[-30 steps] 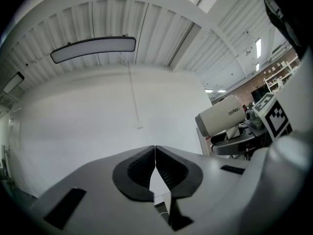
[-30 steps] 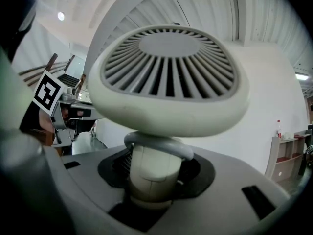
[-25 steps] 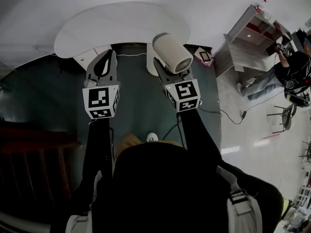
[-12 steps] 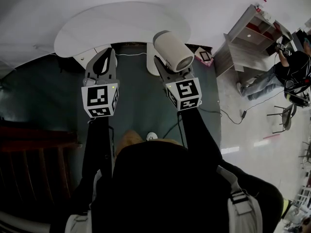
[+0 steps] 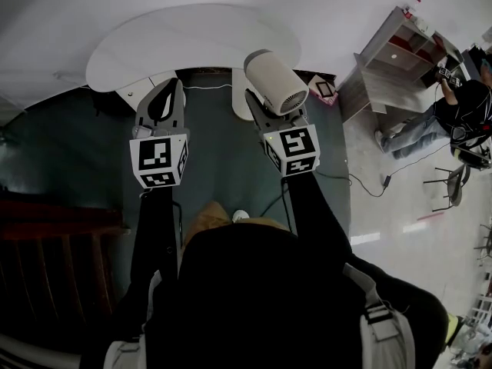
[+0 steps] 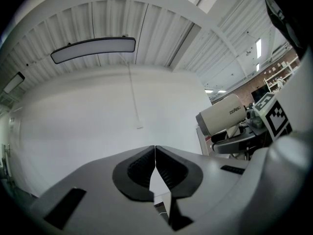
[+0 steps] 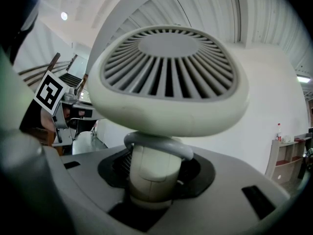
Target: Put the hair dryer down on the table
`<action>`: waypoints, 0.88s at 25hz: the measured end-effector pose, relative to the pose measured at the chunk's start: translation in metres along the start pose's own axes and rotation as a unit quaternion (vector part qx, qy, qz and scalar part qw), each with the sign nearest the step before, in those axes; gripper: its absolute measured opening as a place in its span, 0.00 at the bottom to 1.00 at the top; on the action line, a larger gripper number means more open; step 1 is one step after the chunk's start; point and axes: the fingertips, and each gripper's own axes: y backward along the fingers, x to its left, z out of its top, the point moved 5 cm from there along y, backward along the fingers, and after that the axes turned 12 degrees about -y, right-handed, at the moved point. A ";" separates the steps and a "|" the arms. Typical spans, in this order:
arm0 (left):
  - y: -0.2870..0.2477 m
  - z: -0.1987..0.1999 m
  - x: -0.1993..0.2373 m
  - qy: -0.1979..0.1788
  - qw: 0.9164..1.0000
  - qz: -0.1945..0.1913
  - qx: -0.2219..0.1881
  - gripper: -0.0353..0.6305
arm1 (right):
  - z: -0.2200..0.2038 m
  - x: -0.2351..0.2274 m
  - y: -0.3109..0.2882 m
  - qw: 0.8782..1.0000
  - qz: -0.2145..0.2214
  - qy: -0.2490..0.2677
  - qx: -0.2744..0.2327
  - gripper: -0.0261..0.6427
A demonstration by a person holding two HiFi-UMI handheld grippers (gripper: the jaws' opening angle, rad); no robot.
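A cream hair dryer [image 5: 274, 83] is held up in the air near the front edge of the rounded white table [image 5: 192, 41]. My right gripper [image 5: 267, 116] is shut on its handle [image 7: 151, 173], and its round vented back [image 7: 168, 65] faces the right gripper view. My left gripper [image 5: 163, 106] hangs level with it on the left, shut, with nothing between its jaws. In the left gripper view the hair dryer [image 6: 222, 119] shows at the right, and the left gripper [image 6: 155, 168] points at the white wall.
A white cable [image 5: 207, 86] runs along the table's near edge. A grey shelf unit [image 5: 396, 60] stands at the right on the pale floor, and a person [image 5: 453, 110] crouches beside it. Dark wooden rails [image 5: 54, 244] lie at lower left.
The hair dryer and my right gripper have drifted very slightly toward the table. The left gripper has barely moved.
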 end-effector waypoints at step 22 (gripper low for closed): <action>-0.036 -0.039 0.021 0.015 1.000 -0.011 0.020 0.08 | -0.020 -0.014 -0.041 0.999 -0.019 -0.016 0.025 0.35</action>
